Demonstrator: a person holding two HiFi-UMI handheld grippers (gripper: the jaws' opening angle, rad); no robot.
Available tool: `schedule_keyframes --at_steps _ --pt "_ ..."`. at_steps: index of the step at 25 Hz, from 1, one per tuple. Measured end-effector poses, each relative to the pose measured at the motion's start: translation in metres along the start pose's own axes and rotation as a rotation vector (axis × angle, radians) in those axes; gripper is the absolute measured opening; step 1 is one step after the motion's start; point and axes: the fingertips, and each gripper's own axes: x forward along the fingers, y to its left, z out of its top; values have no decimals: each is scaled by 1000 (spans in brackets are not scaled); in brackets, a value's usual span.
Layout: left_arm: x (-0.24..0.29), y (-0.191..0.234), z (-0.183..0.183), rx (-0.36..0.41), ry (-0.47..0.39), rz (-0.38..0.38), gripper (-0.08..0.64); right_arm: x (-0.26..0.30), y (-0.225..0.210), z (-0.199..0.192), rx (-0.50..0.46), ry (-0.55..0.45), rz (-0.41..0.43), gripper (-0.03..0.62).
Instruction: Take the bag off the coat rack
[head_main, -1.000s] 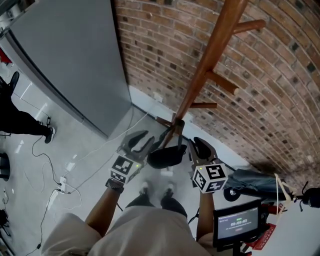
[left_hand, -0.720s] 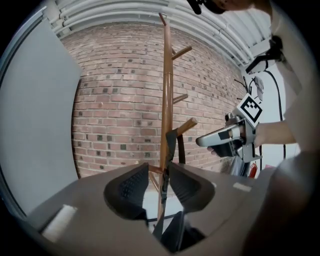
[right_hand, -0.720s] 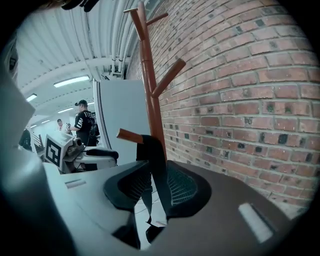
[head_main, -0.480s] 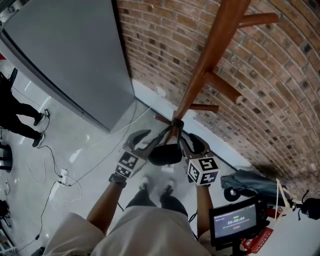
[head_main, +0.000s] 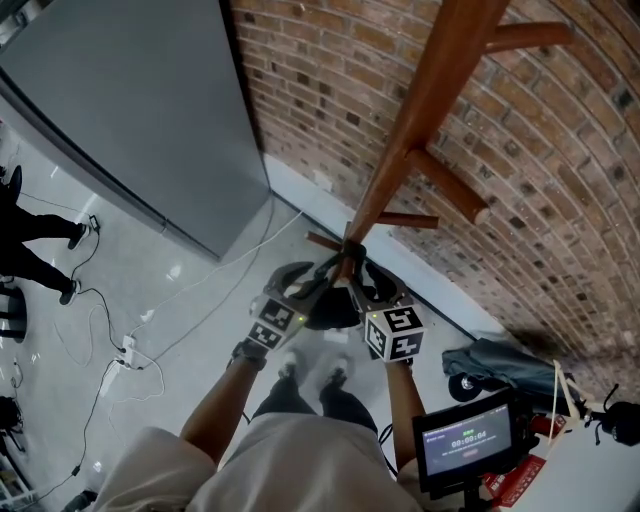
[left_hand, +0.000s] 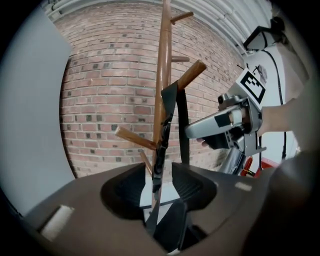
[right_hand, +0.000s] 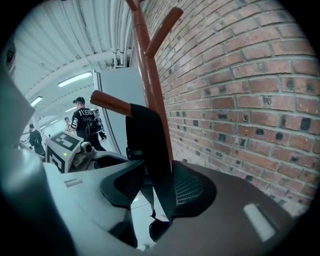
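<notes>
A black bag (head_main: 336, 310) hangs by its black straps (head_main: 345, 262) from a low peg (right_hand: 111, 103) of the wooden coat rack (head_main: 420, 120). My left gripper (head_main: 300, 282) is at the bag's left, with a thin strap (left_hand: 159, 160) running between its jaws. They are opening, with gaps on both sides of the strap. My right gripper (head_main: 368, 288) is at the bag's right. The wide strap (right_hand: 150, 145), draped over the peg, drops between its jaws, which are opening too. Neither pair of pads presses the strap.
A brick wall (head_main: 560, 200) stands right behind the rack, with a grey panel (head_main: 130, 110) to its left. Cables (head_main: 130, 350) lie on the pale floor. A cart with a screen (head_main: 465, 440) and a grey cloth (head_main: 500, 360) sit at the right. People (right_hand: 85, 122) stand farther off.
Both grippers have moved inward from either side of the bag and now sit close together at its straps, under the peg. The bag still hangs on the rack.
</notes>
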Motion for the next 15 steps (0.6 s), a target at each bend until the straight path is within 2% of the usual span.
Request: schedule_keyframes --at_steps 6,15 --pt "11 2 -7 -39 17 8 161 8 0 -2 -24 19 25 158" --pt "16 1 -4 -66 -5 17 77 5 4 -2 -61 35 32 92"
